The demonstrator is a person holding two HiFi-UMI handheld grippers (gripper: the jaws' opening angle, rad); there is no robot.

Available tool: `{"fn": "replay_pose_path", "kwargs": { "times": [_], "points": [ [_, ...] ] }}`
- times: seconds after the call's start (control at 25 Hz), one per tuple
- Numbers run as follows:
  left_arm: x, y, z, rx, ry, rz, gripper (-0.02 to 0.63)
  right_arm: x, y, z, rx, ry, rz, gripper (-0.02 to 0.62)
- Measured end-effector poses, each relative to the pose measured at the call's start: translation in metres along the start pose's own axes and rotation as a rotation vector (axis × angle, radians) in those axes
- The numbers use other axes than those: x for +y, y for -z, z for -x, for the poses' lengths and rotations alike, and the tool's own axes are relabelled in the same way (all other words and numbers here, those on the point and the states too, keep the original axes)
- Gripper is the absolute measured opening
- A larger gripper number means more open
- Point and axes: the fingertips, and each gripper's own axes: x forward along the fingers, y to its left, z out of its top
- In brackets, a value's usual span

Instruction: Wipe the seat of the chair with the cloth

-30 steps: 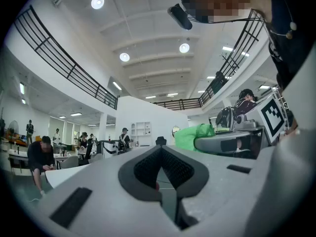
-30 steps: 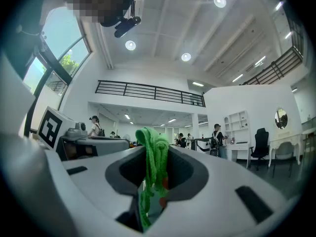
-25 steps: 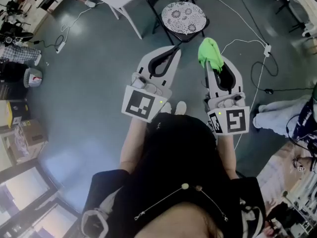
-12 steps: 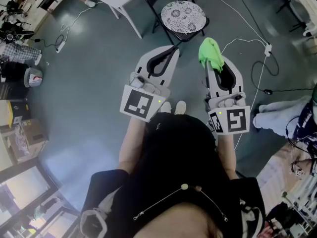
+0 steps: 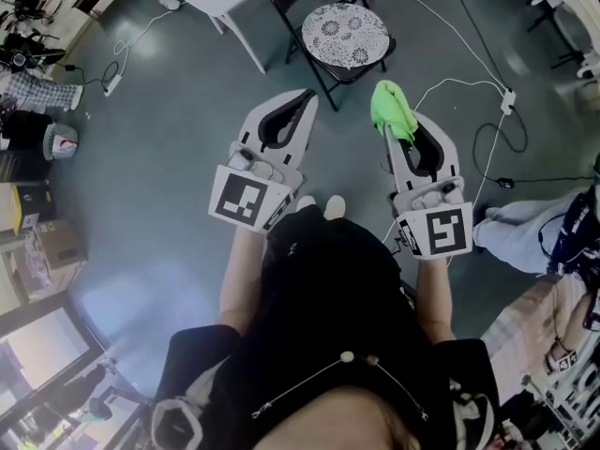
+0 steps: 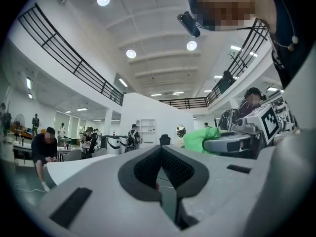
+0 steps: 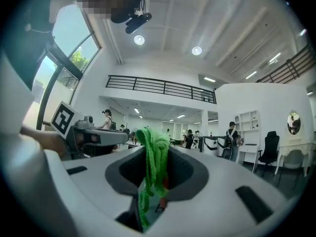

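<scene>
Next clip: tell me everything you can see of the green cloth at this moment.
The green cloth is bright lime, soft, knit-looking fabric, bunched into a crumpled wad. The right claw is shut on it. In the right gripper view a twisted fold stands up between the two jaws and a strand hangs down below them. It is held in the air, short of the chair's patterned seat and not touching it. Only the claw touches it.
</scene>
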Motion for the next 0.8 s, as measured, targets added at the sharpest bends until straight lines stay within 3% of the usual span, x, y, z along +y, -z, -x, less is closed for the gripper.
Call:
{"fn": "replay_pose_path", "kwargs": {
  "times": [0.48, 0.8],
  "points": [
    [0.041, 0.042, -0.057, 0.039, -0.010, 0.059, 0.005, -0.055, 0.044, -0.053, 0.069, 0.010, -0.057, 0.098],
    [0.124, 0.061, -0.137, 0.031, 0.019, 0.084, 0.005, -0.106, 0.068, -0.150, 0.112, 0.047, -0.034, 0.098]
  ]
}}
